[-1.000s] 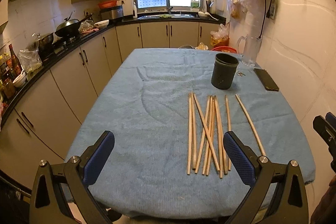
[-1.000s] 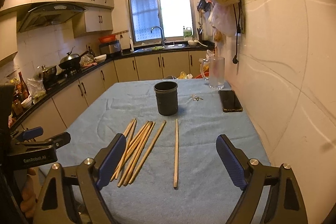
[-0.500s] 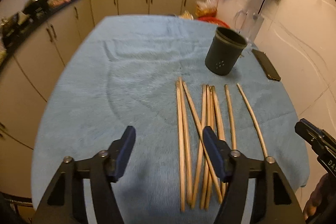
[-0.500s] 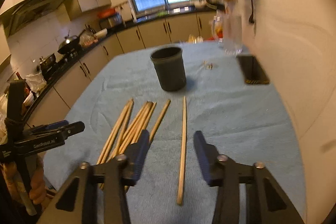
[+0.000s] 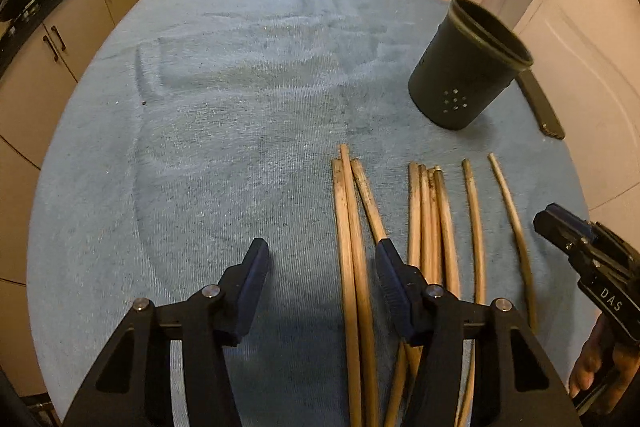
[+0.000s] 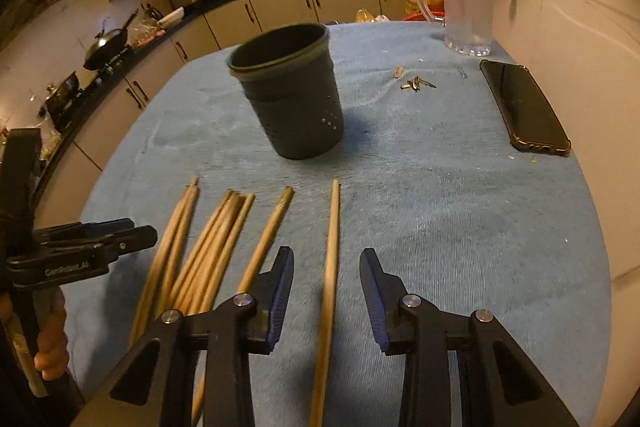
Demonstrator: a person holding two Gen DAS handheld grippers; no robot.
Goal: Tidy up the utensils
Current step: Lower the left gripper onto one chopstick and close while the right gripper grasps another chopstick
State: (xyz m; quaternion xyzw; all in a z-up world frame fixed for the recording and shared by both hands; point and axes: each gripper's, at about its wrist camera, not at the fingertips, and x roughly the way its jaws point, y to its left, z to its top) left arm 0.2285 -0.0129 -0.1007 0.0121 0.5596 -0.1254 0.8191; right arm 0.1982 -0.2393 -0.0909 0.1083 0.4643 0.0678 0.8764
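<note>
Several wooden chopsticks (image 5: 428, 227) lie side by side on the blue table cloth (image 5: 224, 131), near the front edge. A dark cylindrical holder (image 5: 464, 71) stands upright behind them, empty as far as I can see. My left gripper (image 5: 320, 267) is open and low over the cloth; the two leftmost chopsticks (image 5: 352, 247) run between its fingers. My right gripper (image 6: 326, 279) is open and straddles the lone rightmost chopstick (image 6: 330, 251). The holder (image 6: 292, 95) stands beyond it. Each gripper shows in the other's view.
A black phone (image 6: 524, 107) lies at the right edge of the table by the wall. A clear glass pitcher (image 6: 464, 7) stands at the far right corner. Small bits (image 6: 416, 83) lie near it. Kitchen counters run along the left and back.
Both grippers have dropped toward the table and moved forward over the chopsticks. Their jaws have narrowed from wide open. The chopsticks and holder have not moved.
</note>
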